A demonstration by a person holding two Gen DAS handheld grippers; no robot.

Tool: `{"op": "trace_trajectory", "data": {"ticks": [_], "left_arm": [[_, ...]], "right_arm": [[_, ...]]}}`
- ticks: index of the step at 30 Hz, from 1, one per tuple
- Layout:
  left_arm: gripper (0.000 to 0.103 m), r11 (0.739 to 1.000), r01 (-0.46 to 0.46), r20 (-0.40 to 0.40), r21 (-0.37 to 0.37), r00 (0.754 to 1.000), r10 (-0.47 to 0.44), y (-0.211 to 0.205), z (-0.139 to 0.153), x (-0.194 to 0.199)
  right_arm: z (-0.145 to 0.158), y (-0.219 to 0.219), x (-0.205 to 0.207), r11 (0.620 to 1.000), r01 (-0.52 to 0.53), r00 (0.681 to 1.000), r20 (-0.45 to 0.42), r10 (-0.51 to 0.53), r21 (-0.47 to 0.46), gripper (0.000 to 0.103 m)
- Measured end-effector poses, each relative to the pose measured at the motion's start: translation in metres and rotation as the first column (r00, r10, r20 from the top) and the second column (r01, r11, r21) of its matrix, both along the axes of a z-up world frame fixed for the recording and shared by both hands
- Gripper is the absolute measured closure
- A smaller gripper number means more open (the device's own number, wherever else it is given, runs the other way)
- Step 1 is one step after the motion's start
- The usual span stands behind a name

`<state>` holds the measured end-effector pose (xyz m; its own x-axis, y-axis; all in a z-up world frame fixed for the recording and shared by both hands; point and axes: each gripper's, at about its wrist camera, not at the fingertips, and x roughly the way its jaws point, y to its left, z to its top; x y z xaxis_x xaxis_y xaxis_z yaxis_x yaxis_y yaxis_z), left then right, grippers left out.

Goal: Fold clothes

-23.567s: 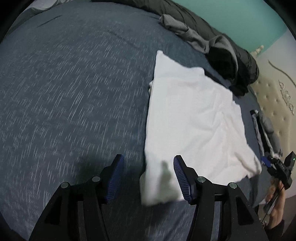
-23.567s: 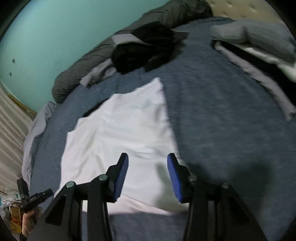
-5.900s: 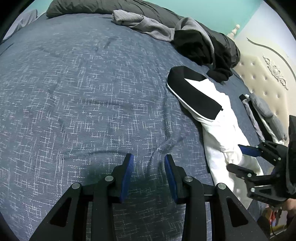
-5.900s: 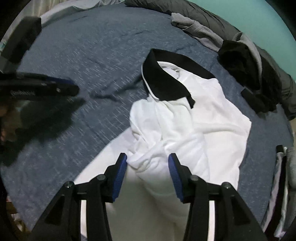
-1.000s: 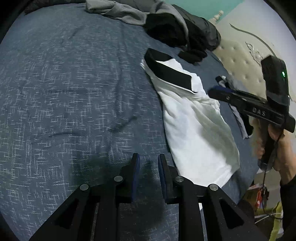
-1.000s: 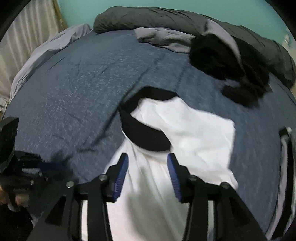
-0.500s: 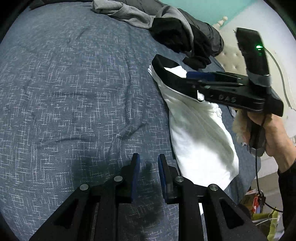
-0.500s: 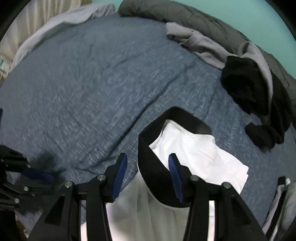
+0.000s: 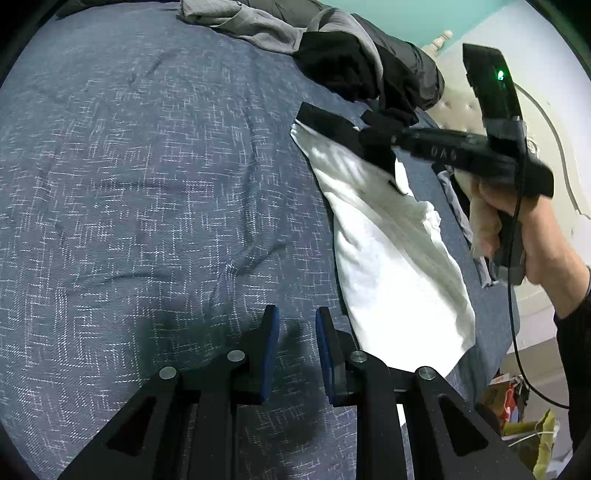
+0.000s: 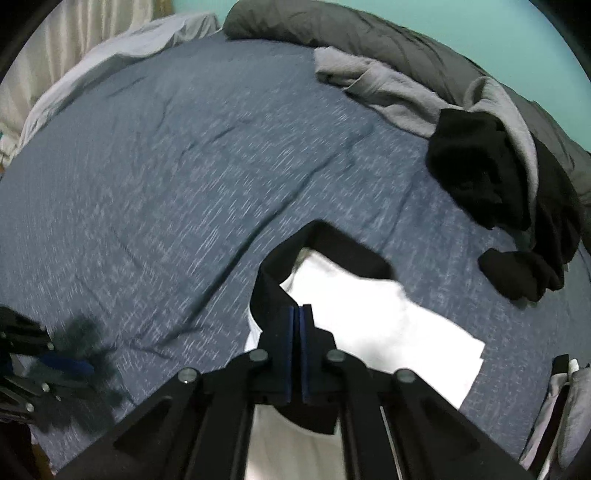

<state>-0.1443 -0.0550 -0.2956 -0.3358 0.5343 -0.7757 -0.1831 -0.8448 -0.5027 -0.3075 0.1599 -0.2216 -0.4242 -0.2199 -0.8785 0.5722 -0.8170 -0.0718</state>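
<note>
A white garment with a black band lies lengthwise on the blue bedcover, right of centre. In the left wrist view my right gripper, held in a person's hand, reaches to the band's near end. The right wrist view shows that gripper shut on the black band, with the white cloth spread just beyond. My left gripper hovers over bare cover beside the garment's lower edge, its jaws a narrow gap apart with nothing between.
A black clothing heap and a grey garment lie at the far side against a dark grey duvet. A cream headboard stands to the right. Folded grey and white items sit at the bed's right edge.
My right gripper has come down onto the black band and shut on it; it was open half a second ago. The band's edge has lifted. The left gripper has barely moved.
</note>
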Motion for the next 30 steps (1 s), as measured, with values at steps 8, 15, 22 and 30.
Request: {"op": "trace_trajectory", "data": {"ticks": [8, 15, 22, 30], "left_arm": [[0.081, 1.0, -0.002, -0.001, 0.005, 1.0, 0.002, 0.0, 0.0, -0.001], [0.081, 1.0, 0.001, 0.007, 0.007, 1.0, -0.001, 0.0, -0.004, -0.003], [0.081, 1.0, 0.012, 0.012, 0.01, 1.0, -0.012, 0.006, -0.005, -0.005], [0.081, 0.999, 0.039, 0.015, 0.007, 0.999, -0.039, 0.018, -0.004, -0.002]], "right_arm": [[0.017, 0.033, -0.035, 0.991, 0.1, 0.995, -0.005, -0.101, -0.092, 0.1], [0.017, 0.051, -0.066, 0.981, 0.156, 0.988, 0.01, -0.156, -0.12, 0.1], [-0.029, 0.074, -0.088, 0.943, 0.286, 0.952, 0.161, -0.26, -0.169, 0.1], [-0.041, 0.096, -0.091, 0.887, 0.389, 0.915, 0.211, -0.343, -0.249, 0.093]]}}
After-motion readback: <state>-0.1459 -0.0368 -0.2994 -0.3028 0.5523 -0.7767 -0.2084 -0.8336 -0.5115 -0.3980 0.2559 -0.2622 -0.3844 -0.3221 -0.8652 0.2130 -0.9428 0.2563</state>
